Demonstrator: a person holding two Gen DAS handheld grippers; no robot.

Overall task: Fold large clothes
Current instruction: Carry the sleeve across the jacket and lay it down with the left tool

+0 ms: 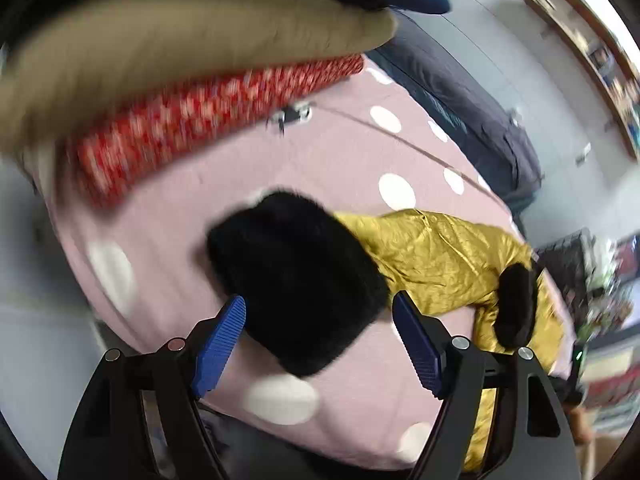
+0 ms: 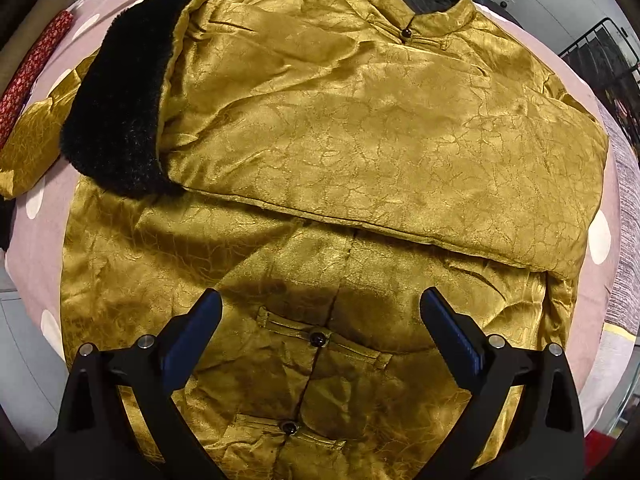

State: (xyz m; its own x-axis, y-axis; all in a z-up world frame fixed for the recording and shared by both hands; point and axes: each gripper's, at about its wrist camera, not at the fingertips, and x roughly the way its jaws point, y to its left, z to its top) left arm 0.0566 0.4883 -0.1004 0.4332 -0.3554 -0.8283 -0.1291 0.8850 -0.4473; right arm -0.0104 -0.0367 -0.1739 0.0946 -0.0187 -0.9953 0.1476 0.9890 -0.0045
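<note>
Gold jacket (image 2: 360, 128) on pink dotted bedcover (image 1: 340, 152); grey walls (image 1: 500, 40) behind

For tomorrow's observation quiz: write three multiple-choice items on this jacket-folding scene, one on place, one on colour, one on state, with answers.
1. Where does the folded sleeve lie?
A. across the jacket's chest
B. off the bed
C. under the collar

2. What colour are the sleeve cuffs?
A. white
B. black
C. red

3. How do the right gripper's fingers stand?
A. shut on a button
B. shut on a cuff
C. open above the jacket

Answers:
A, the sleeve crosses the gold jacket.
B, the fur cuff is black.
C, the right gripper holds nothing.
</note>
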